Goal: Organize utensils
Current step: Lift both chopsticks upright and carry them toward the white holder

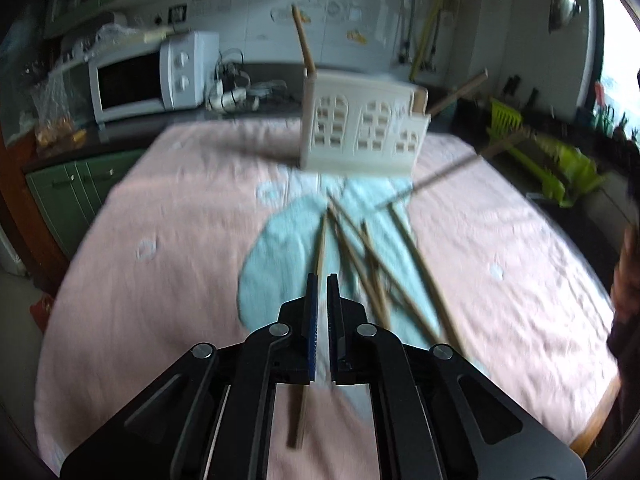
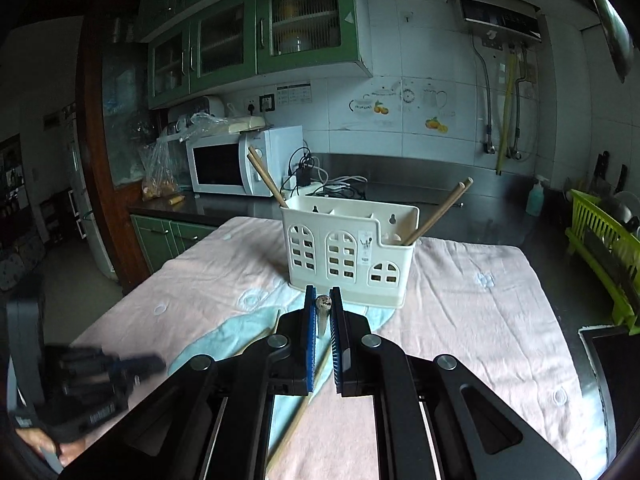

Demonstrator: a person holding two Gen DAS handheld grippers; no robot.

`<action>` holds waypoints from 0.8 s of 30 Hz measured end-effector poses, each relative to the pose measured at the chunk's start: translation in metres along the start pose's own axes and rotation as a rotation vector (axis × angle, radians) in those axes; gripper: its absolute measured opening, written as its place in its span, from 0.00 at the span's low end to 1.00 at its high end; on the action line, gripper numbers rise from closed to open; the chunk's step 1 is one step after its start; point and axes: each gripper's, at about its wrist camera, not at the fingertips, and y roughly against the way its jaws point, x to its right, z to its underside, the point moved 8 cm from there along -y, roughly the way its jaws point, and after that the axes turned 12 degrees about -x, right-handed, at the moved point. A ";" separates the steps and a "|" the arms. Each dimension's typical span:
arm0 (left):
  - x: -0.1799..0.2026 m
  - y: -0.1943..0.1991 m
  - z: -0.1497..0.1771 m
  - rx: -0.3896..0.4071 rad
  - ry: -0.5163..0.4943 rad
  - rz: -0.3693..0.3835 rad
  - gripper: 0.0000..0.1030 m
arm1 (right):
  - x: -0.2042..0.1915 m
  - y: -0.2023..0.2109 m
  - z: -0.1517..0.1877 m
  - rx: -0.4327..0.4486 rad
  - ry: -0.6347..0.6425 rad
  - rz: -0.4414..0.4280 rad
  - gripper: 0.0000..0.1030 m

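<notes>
Blue ribbed pads line both pairs of jaws, and both stand drawn in narrow. The left gripper (image 1: 322,278) pinches a single wooden chopstick (image 1: 320,246) low in the middle of its frame; the stick's thin end runs up past the fingertips and its other end shows blurred below the jaws. The right gripper (image 2: 323,292) is clamped on a chopstick end (image 2: 323,312) seen end-on between its pads. Just right of the left jaws, a loose pile of chopsticks (image 1: 380,264) lies crossed on the pale blue patch of a pink towel (image 1: 160,216) covering the table. Beyond, in the upper middle of both views, stands a cream utensil caddy (image 2: 344,252) with arched cut-outs, chopsticks leaning out of its left and right compartments. In the right wrist view a white microwave (image 2: 240,164) sits behind it to the left, and a lime green dish rack (image 2: 600,240) at the right edge.
</notes>
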 end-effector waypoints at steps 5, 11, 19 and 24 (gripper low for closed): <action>-0.006 -0.011 0.030 -0.066 -0.002 -0.004 0.41 | 0.000 -0.003 -0.005 0.012 0.008 0.002 0.06; -0.004 -0.020 0.051 -0.112 -0.028 -0.015 0.41 | -0.001 -0.005 -0.007 0.018 0.009 0.005 0.06; -0.007 -0.030 0.061 -0.140 -0.018 -0.051 0.21 | -0.003 -0.007 -0.009 0.021 0.023 0.009 0.07; 0.000 -0.031 0.065 -0.155 -0.083 -0.094 0.18 | -0.004 -0.008 -0.009 0.018 0.017 0.007 0.07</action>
